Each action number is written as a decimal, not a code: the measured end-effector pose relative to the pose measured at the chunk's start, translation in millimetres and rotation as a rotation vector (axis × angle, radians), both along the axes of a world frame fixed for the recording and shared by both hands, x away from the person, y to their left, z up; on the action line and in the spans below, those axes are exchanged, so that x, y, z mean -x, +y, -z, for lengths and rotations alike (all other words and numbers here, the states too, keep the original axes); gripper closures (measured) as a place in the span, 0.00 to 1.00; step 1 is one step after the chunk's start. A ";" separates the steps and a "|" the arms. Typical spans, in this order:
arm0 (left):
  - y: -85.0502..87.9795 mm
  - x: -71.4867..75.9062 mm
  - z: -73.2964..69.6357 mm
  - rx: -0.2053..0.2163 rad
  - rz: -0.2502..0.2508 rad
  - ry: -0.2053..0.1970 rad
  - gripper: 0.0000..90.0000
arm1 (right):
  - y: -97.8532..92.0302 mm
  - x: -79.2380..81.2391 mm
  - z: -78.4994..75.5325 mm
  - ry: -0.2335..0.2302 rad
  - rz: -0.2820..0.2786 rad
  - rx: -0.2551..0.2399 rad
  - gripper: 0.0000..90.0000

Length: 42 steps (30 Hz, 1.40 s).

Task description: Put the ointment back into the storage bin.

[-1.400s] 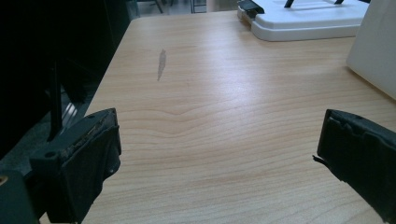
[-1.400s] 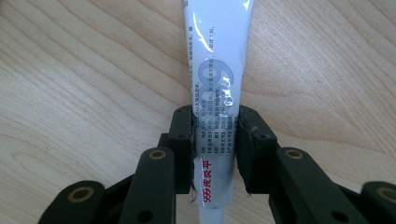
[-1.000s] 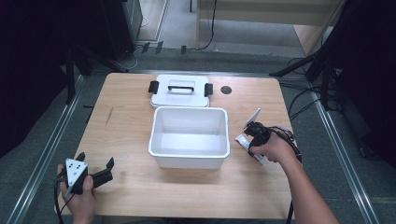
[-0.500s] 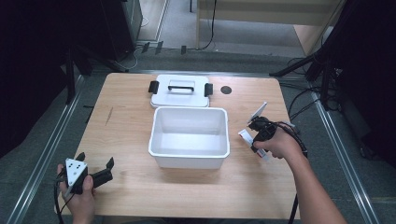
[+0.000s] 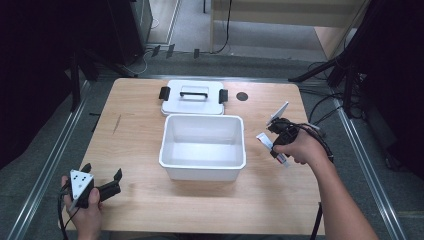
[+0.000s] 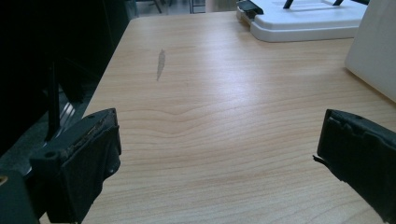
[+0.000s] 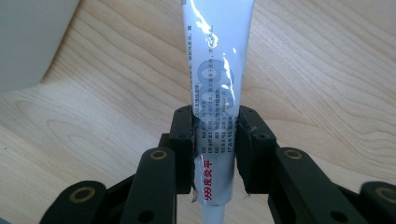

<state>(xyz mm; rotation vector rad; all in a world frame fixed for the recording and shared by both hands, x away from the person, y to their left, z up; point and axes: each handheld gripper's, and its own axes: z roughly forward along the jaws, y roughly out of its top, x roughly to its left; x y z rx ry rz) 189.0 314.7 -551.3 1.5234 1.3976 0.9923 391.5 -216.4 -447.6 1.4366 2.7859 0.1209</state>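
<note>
White bin [image 5: 202,145] bare inside; tube [image 7: 219,93] in right gripper [image 7: 215,140]

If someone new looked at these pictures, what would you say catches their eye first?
Probably the white tub standing open mid-table, with its lid lying flat just behind it. Next, the right gripper, to the tub's right, clamps a white printed tube above the wood. The left gripper rests open at the table's near left corner, holding nothing.
</note>
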 end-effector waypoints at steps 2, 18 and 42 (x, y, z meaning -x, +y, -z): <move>-0.1 0.0 0.0 -0.001 0.000 0.000 0.00 | -0.4 -0.4 -2.6 -0.002 -0.001 -0.003 0.79; -0.3 0.0 0.1 -0.002 -0.002 -0.001 0.00 | 2.6 -3.9 -43.9 -0.033 0.011 -0.017 0.78; -0.5 -0.1 0.1 -0.001 -0.002 -0.001 0.00 | 25.1 -4.2 -78.5 -0.065 -0.031 -0.026 0.78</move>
